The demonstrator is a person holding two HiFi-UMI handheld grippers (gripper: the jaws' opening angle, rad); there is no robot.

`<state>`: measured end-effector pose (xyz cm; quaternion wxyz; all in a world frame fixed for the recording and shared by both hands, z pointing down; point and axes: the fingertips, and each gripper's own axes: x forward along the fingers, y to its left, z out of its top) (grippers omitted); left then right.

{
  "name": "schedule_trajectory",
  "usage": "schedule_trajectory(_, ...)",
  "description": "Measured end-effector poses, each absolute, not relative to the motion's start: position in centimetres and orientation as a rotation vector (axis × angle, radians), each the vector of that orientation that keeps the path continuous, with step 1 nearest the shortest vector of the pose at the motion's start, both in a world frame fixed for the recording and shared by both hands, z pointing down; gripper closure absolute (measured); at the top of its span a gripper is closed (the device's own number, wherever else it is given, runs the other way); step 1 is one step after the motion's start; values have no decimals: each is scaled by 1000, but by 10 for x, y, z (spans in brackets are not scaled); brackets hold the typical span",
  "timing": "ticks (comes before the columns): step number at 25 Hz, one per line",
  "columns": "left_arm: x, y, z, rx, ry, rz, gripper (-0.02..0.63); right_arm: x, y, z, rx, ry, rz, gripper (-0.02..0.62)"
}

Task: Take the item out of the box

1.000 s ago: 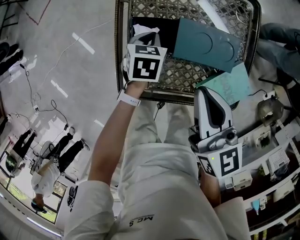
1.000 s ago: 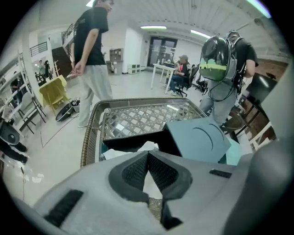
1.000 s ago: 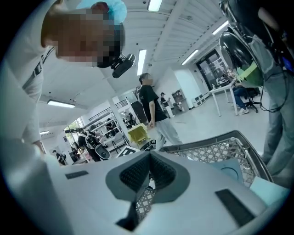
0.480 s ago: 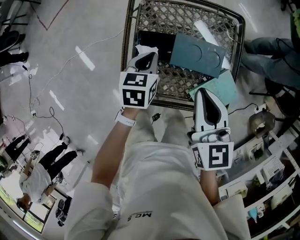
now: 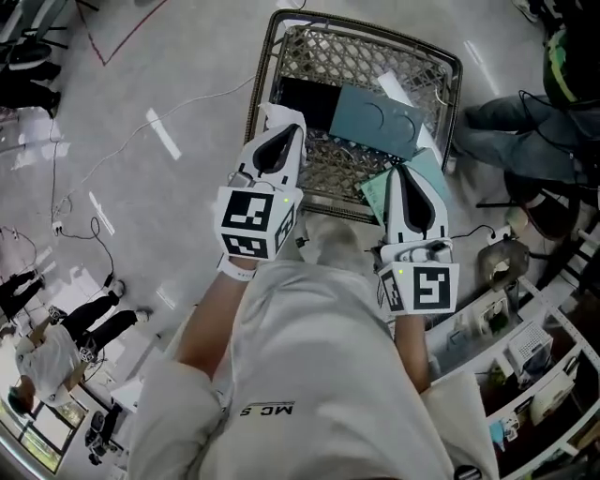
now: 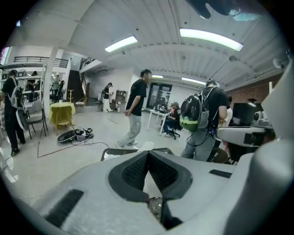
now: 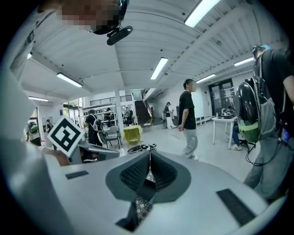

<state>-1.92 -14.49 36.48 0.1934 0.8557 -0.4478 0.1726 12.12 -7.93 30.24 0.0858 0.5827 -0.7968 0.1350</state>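
A wire mesh basket [image 5: 375, 26] stands on the floor in front of me. In it lie a teal flat box [image 5: 375, 122], a black item [image 5: 307, 101] and a white sheet [image 5: 275, 116]. A pale green sheet [image 5: 375, 192] hangs over its front right corner. My left gripper [image 5: 289, 129] hovers over the front left of the basket, its tip by the white sheet. Its pads [image 6: 138, 172] meet at the tip, so the left gripper [image 6: 148, 153] is shut. My right gripper [image 5: 397, 169] hangs over the green sheet, and the right gripper [image 7: 149, 153] is shut with nothing in it.
A seated person's legs [image 5: 511, 131] are just right of the basket. Shelving with small devices [image 5: 525, 347] stands at the lower right. Cables [image 5: 141, 103] run over the floor at left. People [image 6: 135, 112] stand farther off in the hall.
Both grippers have drawn back toward my body; the left one has come from deep over the basket to near its front edge. The whole basket now shows.
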Motion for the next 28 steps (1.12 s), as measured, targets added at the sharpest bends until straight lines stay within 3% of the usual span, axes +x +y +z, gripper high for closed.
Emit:
schedule_trajectory(12, -45, -90, 271, 2469, -1321, 220, 581, 116, -61, 252, 1728, -2410, 238, 580)
schedule_trajectory(28, -47, -41, 244, 2472, -1411, 129, 581, 113, -48, 239, 1678, -2472, 198, 580)
